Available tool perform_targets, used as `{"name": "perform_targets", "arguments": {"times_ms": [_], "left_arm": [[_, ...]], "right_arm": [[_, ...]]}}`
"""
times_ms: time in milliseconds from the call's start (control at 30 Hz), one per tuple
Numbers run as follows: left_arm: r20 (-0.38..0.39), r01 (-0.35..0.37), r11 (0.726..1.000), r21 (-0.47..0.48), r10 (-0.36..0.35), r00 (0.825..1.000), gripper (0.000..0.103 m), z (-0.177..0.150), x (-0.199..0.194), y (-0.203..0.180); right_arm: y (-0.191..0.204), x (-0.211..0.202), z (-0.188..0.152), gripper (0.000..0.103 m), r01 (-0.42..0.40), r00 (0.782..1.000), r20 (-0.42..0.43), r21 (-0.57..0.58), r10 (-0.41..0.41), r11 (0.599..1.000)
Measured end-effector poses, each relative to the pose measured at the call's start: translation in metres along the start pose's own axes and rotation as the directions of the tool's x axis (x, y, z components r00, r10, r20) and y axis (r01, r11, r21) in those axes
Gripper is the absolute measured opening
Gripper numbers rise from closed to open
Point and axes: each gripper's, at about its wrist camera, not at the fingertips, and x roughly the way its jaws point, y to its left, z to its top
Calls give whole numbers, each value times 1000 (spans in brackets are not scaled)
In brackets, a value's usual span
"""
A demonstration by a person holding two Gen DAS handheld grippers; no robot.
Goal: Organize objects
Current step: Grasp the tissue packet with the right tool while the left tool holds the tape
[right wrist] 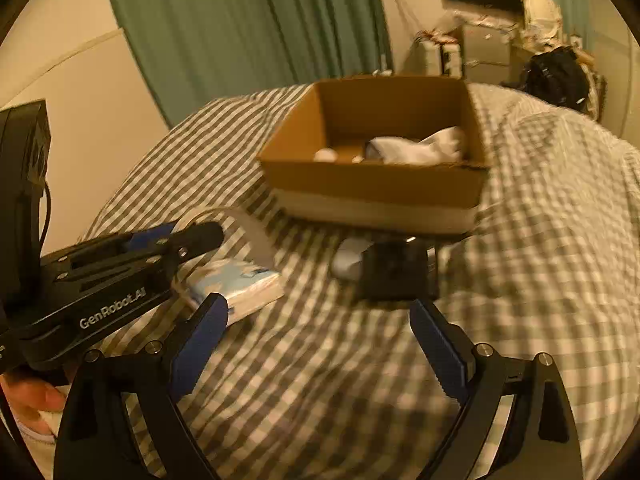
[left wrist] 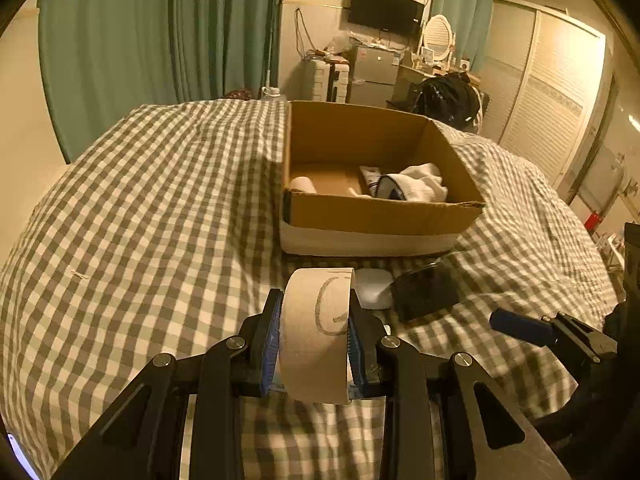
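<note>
From your left wrist camera, your left gripper (left wrist: 316, 320) has its jaws clenched on a roll of tape (left wrist: 316, 332), held above the checked bedcover (left wrist: 140, 208). Straight ahead sits the open cardboard box (left wrist: 380, 216), its near wall facing you. Inside it lie white socks (left wrist: 416, 186) towards the right and a pale roll (left wrist: 303, 184) in the near left corner; bare floor shows between them. Between the tape and the box, just right of your line, a small white case (left wrist: 374, 288) lies on the cover with a black pouch (left wrist: 426, 292) touching its right side. Your right gripper's blue fingertip (left wrist: 520, 326) pokes in from the right edge. Left of the box the cover is open and unbroken.

From your right wrist camera, your right gripper (right wrist: 318, 344) has its jaws released, spread wide with nothing between them. The black pouch (right wrist: 396, 274) lies just ahead, with the white case (right wrist: 348, 262) at its left and the box (right wrist: 376, 188) behind them. Your left gripper (right wrist: 100, 280) crosses in from the left, above a blue-and-white packet (right wrist: 240, 284). To the right the bedcover (right wrist: 560, 240) runs open to the bed's edge.
</note>
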Motion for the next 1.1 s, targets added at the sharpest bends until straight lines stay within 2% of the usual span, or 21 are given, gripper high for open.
{"name": "perform_targets", "arguments": {"times_ms": [100,200,300,333,433,567,667,767,833,867,900,1000,1100], "left_arm": [[8,-5,1000,9,5,1000,30,-11,2,6],[-3,-37,998,56,37,999,30,-25,9,6],[3,-20,997,72,20,1000,29,-32,9,6],[10,-26,997,68,26,1000,29,-32,8,8],[24,1,1000,18,-1,1000,29,-31,3,18],[49,5,999,-35,-3,999,29,-28,-1,30],[51,11,998,-67,-8,999,29,-27,-2,38],[47,12,998,-68,-9,999,29,-27,-1,39],[43,12,998,-67,-9,999,29,-27,1,39],[43,15,997,-70,-12,999,29,-27,1,39],[43,18,997,-71,-15,999,29,-27,0,39],[44,15,997,-73,-12,999,29,-27,-1,40],[45,11,997,-76,-7,999,29,-27,-4,40]], "right_arm": [[-1,16,-3,93,-52,997,-57,27,54,998],[-16,37,-7,93,-61,988,-130,128,78,990],[-26,48,-5,92,-74,983,-152,191,104,979],[-24,51,-3,92,-83,980,-162,194,115,977],[-22,66,1,83,-120,967,-193,225,165,967],[-18,81,3,78,-162,947,-229,257,223,953],[-15,90,4,72,-216,928,-232,300,291,929],[-13,97,4,61,-268,906,-230,337,355,902],[-13,99,3,42,-305,889,-221,368,402,878],[-13,99,3,38,-324,881,-215,377,422,868],[-13,98,2,37,-333,878,-209,379,430,864],[-11,89,4,32,-321,892,-193,364,408,874],[-9,76,6,28,-296,914,-175,334,367,895]]}}
